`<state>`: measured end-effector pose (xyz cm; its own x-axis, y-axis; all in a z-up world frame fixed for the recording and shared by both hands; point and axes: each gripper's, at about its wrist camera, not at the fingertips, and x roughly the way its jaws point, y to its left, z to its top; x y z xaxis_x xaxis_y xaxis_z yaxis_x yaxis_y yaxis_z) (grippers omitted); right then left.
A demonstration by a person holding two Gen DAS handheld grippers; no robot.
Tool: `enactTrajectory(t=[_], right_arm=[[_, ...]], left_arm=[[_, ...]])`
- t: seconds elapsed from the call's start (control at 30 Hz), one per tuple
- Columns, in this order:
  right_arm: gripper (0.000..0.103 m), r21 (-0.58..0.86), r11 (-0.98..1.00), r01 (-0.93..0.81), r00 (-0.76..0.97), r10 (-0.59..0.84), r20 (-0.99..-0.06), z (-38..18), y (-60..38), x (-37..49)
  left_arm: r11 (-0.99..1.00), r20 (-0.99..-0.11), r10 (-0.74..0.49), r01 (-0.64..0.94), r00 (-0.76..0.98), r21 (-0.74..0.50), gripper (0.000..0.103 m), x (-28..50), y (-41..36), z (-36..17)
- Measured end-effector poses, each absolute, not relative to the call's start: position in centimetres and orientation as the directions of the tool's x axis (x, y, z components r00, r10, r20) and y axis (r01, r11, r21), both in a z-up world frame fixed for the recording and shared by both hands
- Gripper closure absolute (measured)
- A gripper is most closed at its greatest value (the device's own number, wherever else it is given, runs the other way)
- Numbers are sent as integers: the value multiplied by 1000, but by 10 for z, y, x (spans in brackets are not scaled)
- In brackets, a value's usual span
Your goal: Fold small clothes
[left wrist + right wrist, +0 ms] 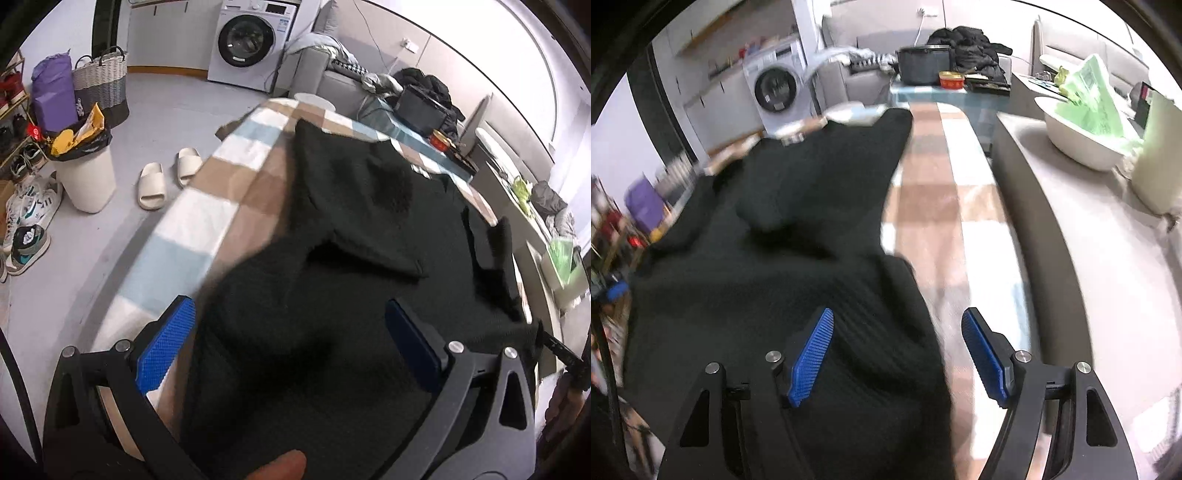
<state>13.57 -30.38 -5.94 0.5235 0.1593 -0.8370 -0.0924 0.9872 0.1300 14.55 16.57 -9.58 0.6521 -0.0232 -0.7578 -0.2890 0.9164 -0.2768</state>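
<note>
A dark ribbed knit garment point(332, 236) lies spread on a table covered with a checked cloth point(207, 214). One part is folded over the middle. My left gripper point(291, 339) is open above the garment's near left edge, with its blue pads point(166, 343) either side of the fabric. In the right wrist view the same garment point(783, 240) fills the left half. My right gripper point(897, 350) is open over the garment's near right edge, left pad above the fabric, right pad above the checked cloth point(945, 206).
A washing machine point(251, 40), a laundry basket point(99, 81), a white bin point(85, 173), slippers point(166, 177) and shoes are on the floor to the left. A black pot point(923, 62) and a red tin point(951, 79) stand at the table's far end. A white bowl point(1075, 133) holding a green bag sits on the grey counter to the right.
</note>
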Motion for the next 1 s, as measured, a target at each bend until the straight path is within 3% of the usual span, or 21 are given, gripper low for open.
enactTrajectory(t=[0.23, 0.4, 0.53, 0.6, 0.67, 0.7, 0.77, 0.83, 1.0], right_arm=[[29, 251, 967, -44, 537, 235, -810, -58, -289, 206], [29, 284, 958, 25, 509, 232, -829, -77, -287, 259], [33, 271, 961, 53, 489, 212, -846, -93, -286, 288], [33, 262, 964, 44, 485, 208, -849, -98, -283, 293], [41, 226, 973, 34, 468, 185, -864, -105, -277, 299], [52, 222, 974, 31, 454, 185, -871, -110, -276, 302], [65, 191, 982, 5, 465, 167, -870, -111, -271, 306], [86, 164, 986, -30, 460, 160, -873, -112, -266, 309], [94, 104, 994, -37, 475, 109, -873, -110, -264, 318]], left_arm=[[904, -752, -47, -291, 658, -312, 1, 214, 182, -86], [899, -788, -54, -315, 613, -306, 9, 274, 188, -101], [880, -825, -122, -324, 552, -347, 35, 312, 188, -128], [896, -820, -97, -309, 564, -318, 41, 320, 182, -129], [908, -830, -123, -276, 545, -315, 74, 331, 174, -132], [915, -839, -102, -281, 534, -289, 77, 333, 171, -134], [932, -847, -70, -267, 528, -244, 93, 338, 163, -135], [936, -846, -71, -257, 529, -239, 94, 343, 161, -136], [932, -840, -80, -260, 536, -254, 96, 359, 165, -137]])
